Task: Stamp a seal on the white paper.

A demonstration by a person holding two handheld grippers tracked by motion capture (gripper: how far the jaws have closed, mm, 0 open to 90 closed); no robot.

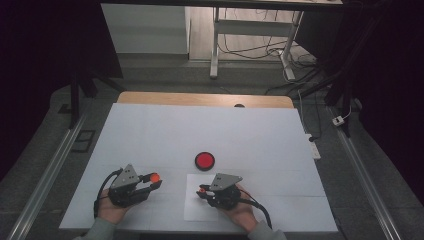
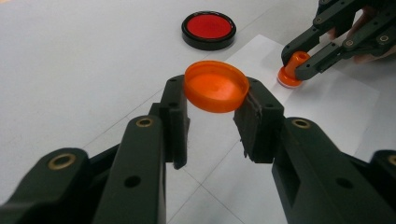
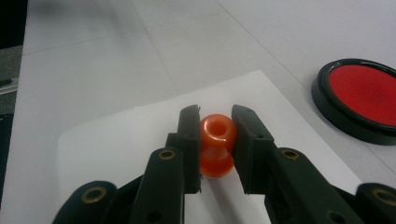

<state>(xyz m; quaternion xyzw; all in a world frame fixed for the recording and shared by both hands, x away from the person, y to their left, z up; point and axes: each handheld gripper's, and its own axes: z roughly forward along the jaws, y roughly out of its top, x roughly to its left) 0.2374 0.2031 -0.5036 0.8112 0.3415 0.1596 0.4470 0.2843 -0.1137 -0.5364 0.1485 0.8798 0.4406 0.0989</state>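
Observation:
My left gripper (image 2: 216, 105) is shut on an orange round cap (image 2: 215, 86), hollow side up, held a little above the white table (image 1: 150, 135); in the high view the cap (image 1: 154, 177) shows at the left gripper (image 1: 153, 181) tips. My right gripper (image 3: 215, 126) is shut on a small orange knob-shaped piece (image 3: 216, 144), whose flared base rests on a white paper sheet (image 3: 116, 135). In the high view the right gripper (image 1: 202, 190) sits at the sheet's (image 1: 195, 210) top. The left gripper view shows the knob piece (image 2: 292, 70) at the upper right.
A round black pad with a red centre (image 1: 204, 160) lies on the table just beyond the two grippers, also seen as the red pad (image 2: 208, 29) and the red pad (image 3: 362, 95). A person's hands hold both grippers near the front edge. A desk frame and cables stand behind the table.

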